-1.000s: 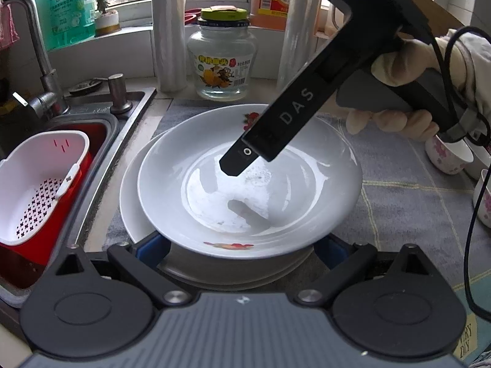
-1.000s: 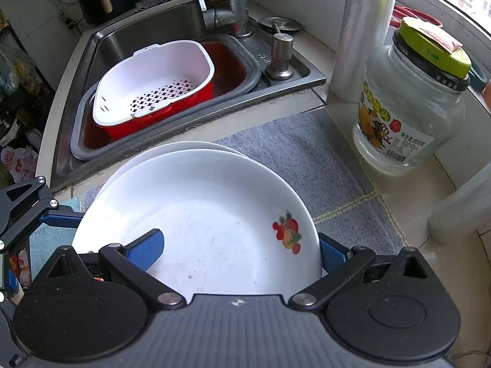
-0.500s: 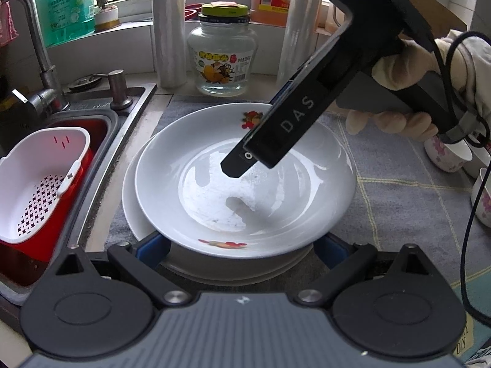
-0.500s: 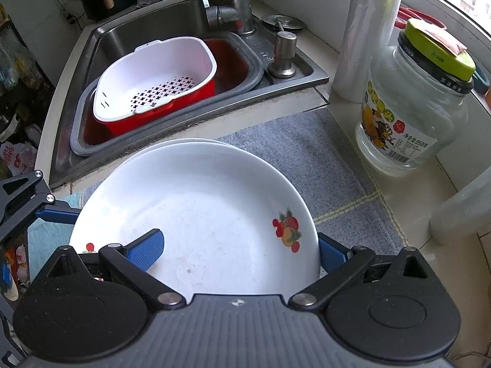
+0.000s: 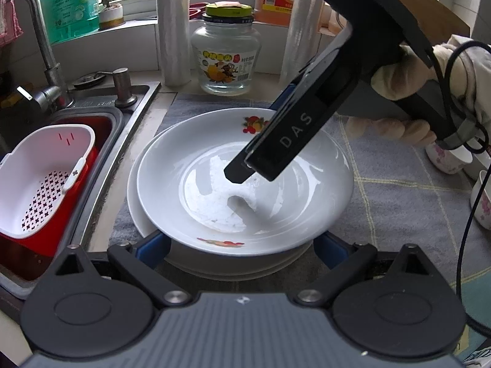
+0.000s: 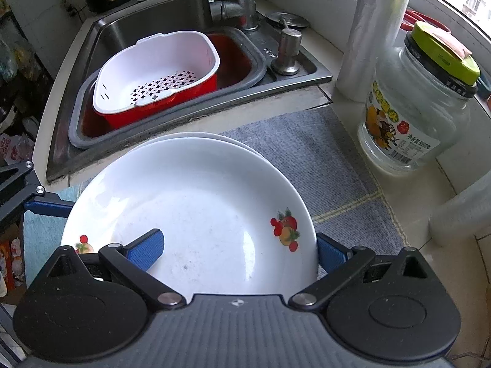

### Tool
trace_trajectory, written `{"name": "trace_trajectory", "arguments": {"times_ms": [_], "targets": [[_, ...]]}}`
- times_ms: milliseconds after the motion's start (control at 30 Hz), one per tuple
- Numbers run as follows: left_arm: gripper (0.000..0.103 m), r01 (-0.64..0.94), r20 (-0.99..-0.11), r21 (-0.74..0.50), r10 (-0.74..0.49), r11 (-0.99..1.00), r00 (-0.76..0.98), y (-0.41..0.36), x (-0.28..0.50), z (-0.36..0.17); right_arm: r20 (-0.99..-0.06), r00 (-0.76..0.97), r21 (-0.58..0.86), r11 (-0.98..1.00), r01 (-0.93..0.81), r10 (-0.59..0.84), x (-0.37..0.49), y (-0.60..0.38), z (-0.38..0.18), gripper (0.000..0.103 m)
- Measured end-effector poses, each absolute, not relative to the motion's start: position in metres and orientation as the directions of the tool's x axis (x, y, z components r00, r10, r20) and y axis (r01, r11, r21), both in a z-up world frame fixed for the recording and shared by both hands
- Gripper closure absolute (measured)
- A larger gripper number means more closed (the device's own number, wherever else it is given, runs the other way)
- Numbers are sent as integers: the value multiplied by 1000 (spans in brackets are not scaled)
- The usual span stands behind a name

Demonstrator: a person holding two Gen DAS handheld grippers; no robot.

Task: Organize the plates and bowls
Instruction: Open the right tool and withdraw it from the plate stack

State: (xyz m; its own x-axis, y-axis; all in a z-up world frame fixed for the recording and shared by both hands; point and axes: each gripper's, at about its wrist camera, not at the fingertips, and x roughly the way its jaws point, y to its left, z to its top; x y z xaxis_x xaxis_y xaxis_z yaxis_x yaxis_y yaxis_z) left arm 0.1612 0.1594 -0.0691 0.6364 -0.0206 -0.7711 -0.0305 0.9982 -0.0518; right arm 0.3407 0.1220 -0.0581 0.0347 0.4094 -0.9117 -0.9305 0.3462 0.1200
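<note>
A white deep plate (image 5: 245, 214) with fruit decals lies on top of a stack of white plates (image 5: 138, 208) on a grey mat (image 5: 399, 202). My left gripper (image 5: 241, 247) is open at the near side of the stack. Its blue pads reach under the top plate's rim, and one of its fingers (image 6: 46, 208) shows at the plate's left edge. My right gripper (image 6: 237, 254) is open and straddles the plate's (image 6: 199, 208) rim. One pad (image 6: 144, 251) hangs over the plate's inside, the other just outside the rim. Neither pad presses on the plate.
A steel sink (image 6: 307, 70) lies to the left, with a white colander (image 6: 156, 64) set in a red basin. A glass jar with a green lid (image 6: 414, 116) stands behind the mat. Flowered cups (image 5: 448, 159) sit at the right. A gloved hand (image 5: 399, 76) holds the right gripper.
The top plate has slid a little and now lies more squarely over the plates below. Both grippers have kept their places and stayed open.
</note>
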Motion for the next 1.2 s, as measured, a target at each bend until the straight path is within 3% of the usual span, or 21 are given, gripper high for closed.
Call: {"name": "trace_trajectory", "arguments": {"times_ms": [1200], "targets": [[4, -21, -792, 13, 23, 1000, 610, 159, 158, -66, -909, 51, 97, 329, -939, 413, 333, 121, -55, 0]]}}
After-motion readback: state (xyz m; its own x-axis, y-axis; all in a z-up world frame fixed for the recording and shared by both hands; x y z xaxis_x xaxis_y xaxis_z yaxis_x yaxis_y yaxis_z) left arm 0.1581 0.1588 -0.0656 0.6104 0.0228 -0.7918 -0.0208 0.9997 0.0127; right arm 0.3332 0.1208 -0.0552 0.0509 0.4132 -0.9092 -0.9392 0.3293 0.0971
